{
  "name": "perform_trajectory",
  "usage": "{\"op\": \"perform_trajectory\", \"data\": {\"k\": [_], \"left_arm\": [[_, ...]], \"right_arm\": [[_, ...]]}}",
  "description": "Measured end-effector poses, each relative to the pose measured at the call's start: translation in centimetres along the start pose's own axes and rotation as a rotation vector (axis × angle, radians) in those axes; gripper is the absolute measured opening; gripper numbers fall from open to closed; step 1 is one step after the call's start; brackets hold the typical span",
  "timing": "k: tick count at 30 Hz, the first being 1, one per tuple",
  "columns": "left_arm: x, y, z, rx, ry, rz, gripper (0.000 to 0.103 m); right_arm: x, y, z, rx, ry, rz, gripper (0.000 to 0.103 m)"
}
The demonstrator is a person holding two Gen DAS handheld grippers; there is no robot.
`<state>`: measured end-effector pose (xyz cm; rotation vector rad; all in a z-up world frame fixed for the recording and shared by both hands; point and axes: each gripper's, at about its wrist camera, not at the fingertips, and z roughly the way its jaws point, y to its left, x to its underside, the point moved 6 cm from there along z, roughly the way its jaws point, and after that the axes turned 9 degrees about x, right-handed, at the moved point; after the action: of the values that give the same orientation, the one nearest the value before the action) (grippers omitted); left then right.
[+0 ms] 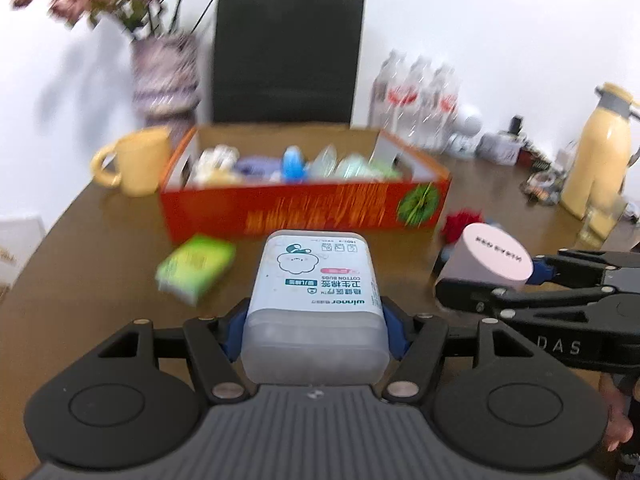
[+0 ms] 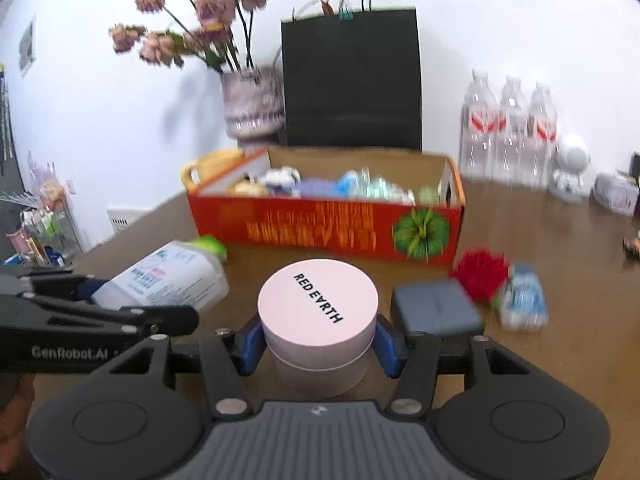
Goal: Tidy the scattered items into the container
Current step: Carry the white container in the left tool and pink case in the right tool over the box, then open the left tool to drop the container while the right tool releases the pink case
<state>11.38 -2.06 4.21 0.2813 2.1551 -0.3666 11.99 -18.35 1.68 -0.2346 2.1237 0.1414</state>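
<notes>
My left gripper (image 1: pixel 316 334) is shut on a translucent cotton bud box (image 1: pixel 316 300) with a white label, held above the table. My right gripper (image 2: pixel 318 344) is shut on a round pink jar (image 2: pixel 318 312) marked RED EARTH; it also shows in the left wrist view (image 1: pixel 494 258). The cotton bud box shows at the left of the right wrist view (image 2: pixel 168 280). The orange cardboard box (image 1: pixel 304 208), also seen in the right wrist view (image 2: pixel 320 224), stands ahead and holds several items. A green packet (image 1: pixel 196 268), a red pom-pom (image 2: pixel 482 274), a dark grey case (image 2: pixel 436 308) and a small blue packet (image 2: pixel 522 300) lie on the table.
A yellow mug (image 1: pixel 134 166), a flower vase (image 1: pixel 166 76) and a black paper bag (image 1: pixel 286 56) stand behind the box. Water bottles (image 2: pixel 508 128), a white figure (image 2: pixel 570 168) and a yellow thermos (image 1: pixel 600 148) stand at the right.
</notes>
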Motion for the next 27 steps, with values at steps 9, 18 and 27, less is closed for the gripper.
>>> {"op": "perform_trajectory", "data": {"k": [9, 18, 27], "left_arm": [[-12.3, 4.0, 8.7, -0.072, -0.062, -0.008, 0.066], [-17.4, 11.2, 22.1, -0.160, 0.102, -0.147, 0.066], [-15.4, 13.1, 27.5, -0.175, 0.270, -0.157, 0.075]], "right_arm": [[-10.3, -3.4, 7.0, 0.025, -0.026, 0.001, 0.054], [-17.4, -6.0, 20.1, 0.102, 0.093, -0.001, 0.054], [-17.2, -7.5, 29.6, 0.123, 0.270, 0.056, 0.054]]}}
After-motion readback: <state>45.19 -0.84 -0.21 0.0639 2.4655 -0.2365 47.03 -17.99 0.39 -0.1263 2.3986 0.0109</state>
